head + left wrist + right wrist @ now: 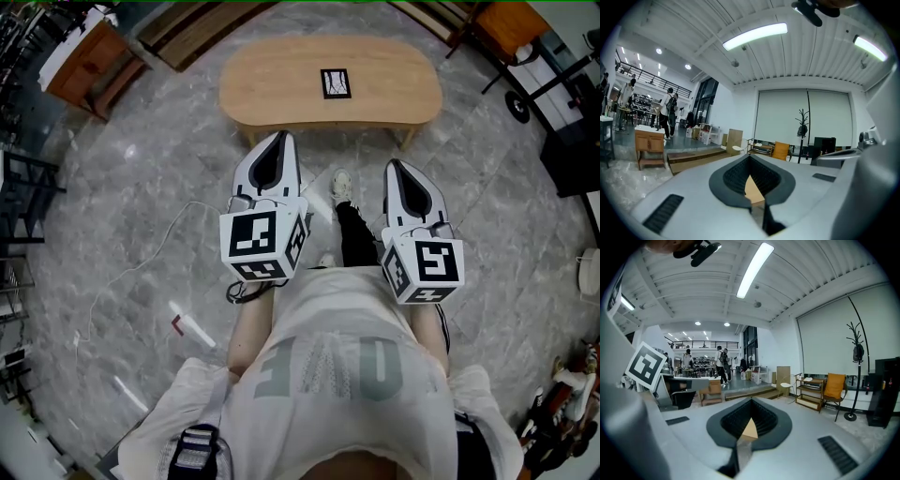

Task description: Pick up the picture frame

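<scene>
A small black picture frame [336, 82] with a white print lies flat near the middle of an oval wooden table [272, 89], seen far ahead in the head view. My left gripper [278, 141] and right gripper [395, 169] are held side by side over the floor, well short of the table's near edge and pointing toward it. Both are shut to a point with nothing between the jaws. In the left gripper view [750, 160] and the right gripper view [751, 403], only a sliver of tabletop shows through the pad hollow. The frame is hidden in both.
Grey marble floor lies between me and the table. A wooden cabinet [89, 56] stands at the far left, an orange chair [511, 23] and black furniture [572, 150] at the right. A white cable [141, 262] trails on the floor. People stand far off [670, 112].
</scene>
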